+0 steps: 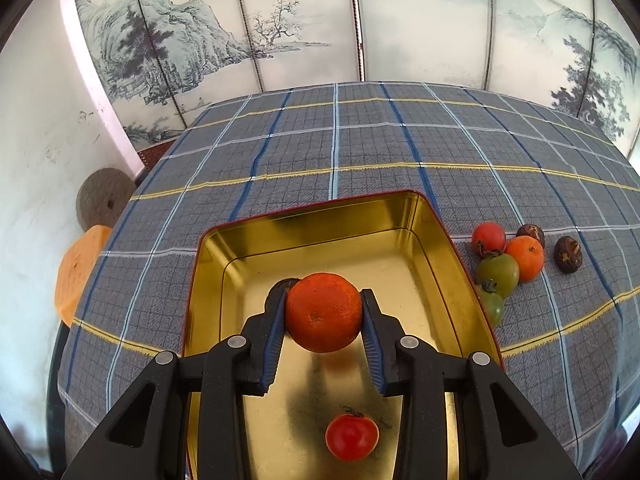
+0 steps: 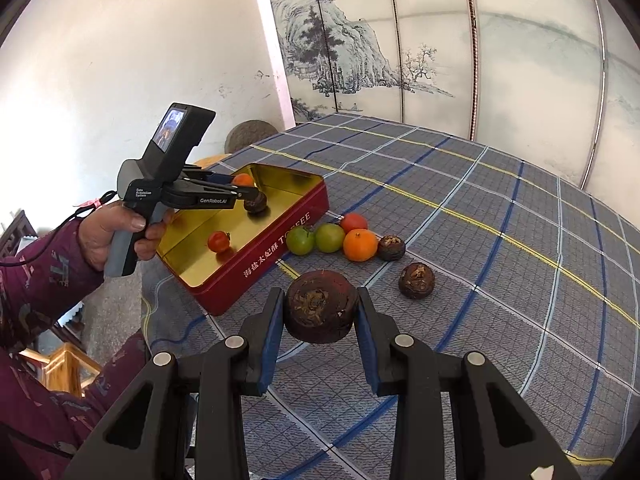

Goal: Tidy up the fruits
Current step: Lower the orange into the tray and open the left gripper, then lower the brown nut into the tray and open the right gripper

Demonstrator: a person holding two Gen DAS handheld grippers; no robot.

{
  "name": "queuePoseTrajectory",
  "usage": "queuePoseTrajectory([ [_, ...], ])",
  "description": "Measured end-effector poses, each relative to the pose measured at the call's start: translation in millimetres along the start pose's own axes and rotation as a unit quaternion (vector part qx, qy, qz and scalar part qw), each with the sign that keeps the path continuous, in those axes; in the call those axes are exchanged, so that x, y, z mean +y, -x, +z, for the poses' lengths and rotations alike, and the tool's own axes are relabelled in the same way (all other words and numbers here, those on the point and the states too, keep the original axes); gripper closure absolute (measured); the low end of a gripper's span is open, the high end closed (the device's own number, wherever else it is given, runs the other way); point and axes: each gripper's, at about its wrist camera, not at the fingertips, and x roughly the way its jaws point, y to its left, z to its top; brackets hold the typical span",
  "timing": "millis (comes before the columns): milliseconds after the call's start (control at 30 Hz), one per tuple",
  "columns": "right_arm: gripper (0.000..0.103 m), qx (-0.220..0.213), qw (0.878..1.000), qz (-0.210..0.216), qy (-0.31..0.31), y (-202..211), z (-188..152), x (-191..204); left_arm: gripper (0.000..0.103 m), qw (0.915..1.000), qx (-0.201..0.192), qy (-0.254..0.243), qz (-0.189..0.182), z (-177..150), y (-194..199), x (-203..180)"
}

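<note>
My left gripper (image 1: pixel 324 312) is shut on an orange mandarin (image 1: pixel 324 312) and holds it above the gold inside of a red tin box (image 1: pixel 440 220). A red tomato (image 1: pixel 351 437) and a dark brown fruit (image 1: pixel 280 286) lie in the tin. My right gripper (image 2: pixel 319 308) is shut on a dark brown water chestnut (image 2: pixel 319 306), held over the cloth near the tin's (image 2: pixel 280 240) front side. The left gripper also shows in the right wrist view (image 2: pixel 244 186). Beside the tin lie two green tomatoes (image 2: pixel 330 237), a red tomato (image 2: pixel 353 222), an orange mandarin (image 2: pixel 360 245) and two brown chestnuts (image 2: pixel 416 280).
The table has a grey-blue checked cloth (image 2: pixel 500 240). A painted folding screen (image 1: pixel 320 20) stands behind it. A round stone (image 1: pixel 102 200) and an orange stool (image 1: pixel 76 276) sit left of the table. The person's arm in a purple sleeve (image 2: pixel 40 280) is at the left.
</note>
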Motion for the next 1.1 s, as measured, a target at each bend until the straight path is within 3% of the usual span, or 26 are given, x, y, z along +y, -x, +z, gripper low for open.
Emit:
queuePoseTrajectory([
  [167, 0.071, 0.004, 1.000, 0.005, 0.005, -3.0, -0.6, 6.1, 0.062, 1.0000, -0.002, 0.004, 0.006, -2.9, 1.2, 3.2],
  [333, 0.071, 0.006, 1.000, 0.007, 0.008, -5.2, 0.0, 11.0, 0.047, 0.9997, -0.016, 0.007, 0.015, -1.5, 8.0, 5.4],
  [533, 0.071, 0.007, 1.000, 0.024, 0.012, -11.0, 5.4, 18.0, 0.037, 0.9992, -0.029, 0.015, 0.022, -4.2, 18.8, 8.9],
  [867, 0.071, 0.022, 0.994, 0.102, 0.042, -56.8, 37.2, 58.4, 0.034, 0.9966, -0.046, 0.049, 0.047, -28.2, 49.6, 28.0],
  [1100, 0.071, 0.061, 0.986, 0.151, 0.044, -109.0, 48.3, 80.4, 0.034, 0.9916, -0.047, 0.091, 0.079, -56.7, 75.0, 55.5],
])
